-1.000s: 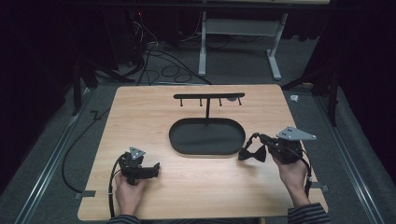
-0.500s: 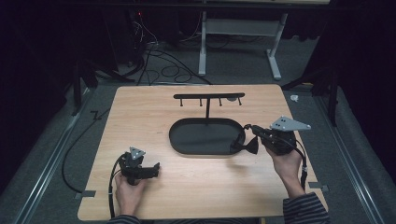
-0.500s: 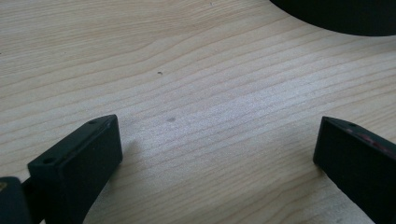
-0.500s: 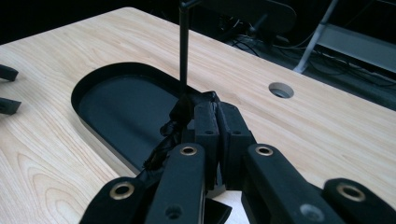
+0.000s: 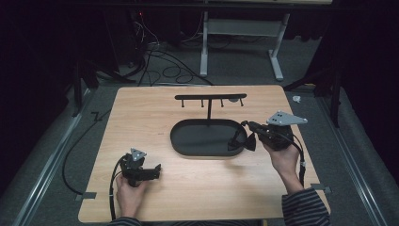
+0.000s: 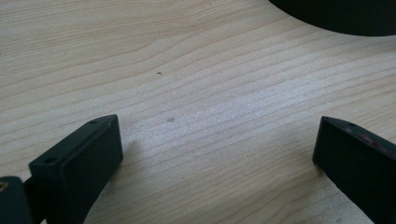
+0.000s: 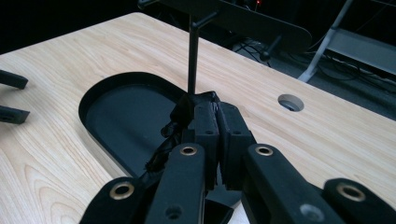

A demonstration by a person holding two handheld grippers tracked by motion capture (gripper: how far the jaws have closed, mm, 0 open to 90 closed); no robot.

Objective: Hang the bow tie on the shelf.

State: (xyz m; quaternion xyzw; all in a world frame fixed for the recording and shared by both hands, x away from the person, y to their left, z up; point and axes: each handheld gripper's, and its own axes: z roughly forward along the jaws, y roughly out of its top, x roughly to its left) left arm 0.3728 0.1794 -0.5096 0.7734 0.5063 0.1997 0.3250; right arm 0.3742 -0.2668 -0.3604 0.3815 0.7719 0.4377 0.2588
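The right gripper (image 7: 215, 122) has its jaws pressed together on a small black crumpled object (image 7: 169, 140), perhaps cloth or a strap; it is dark against a dark background, so its shape is hard to make out. In the high view this object (image 5: 236, 141) hangs from the jaw tips, over the near right end of the black oval metal tray (image 5: 188, 146). Just beyond the tips, the tray's inside (image 7: 126, 116) looks bare. A thin black post (image 7: 192, 56) rises from the tray's far side and carries a black horizontal bar with small pegs (image 5: 210, 97); its top is cut off in the right gripper view. The left gripper (image 5: 149, 172) rests low over the light wooden table (image 5: 141, 122), jaws wide apart with nothing between them. Ahead of it, one dark edge of the tray (image 6: 336, 16) shows.
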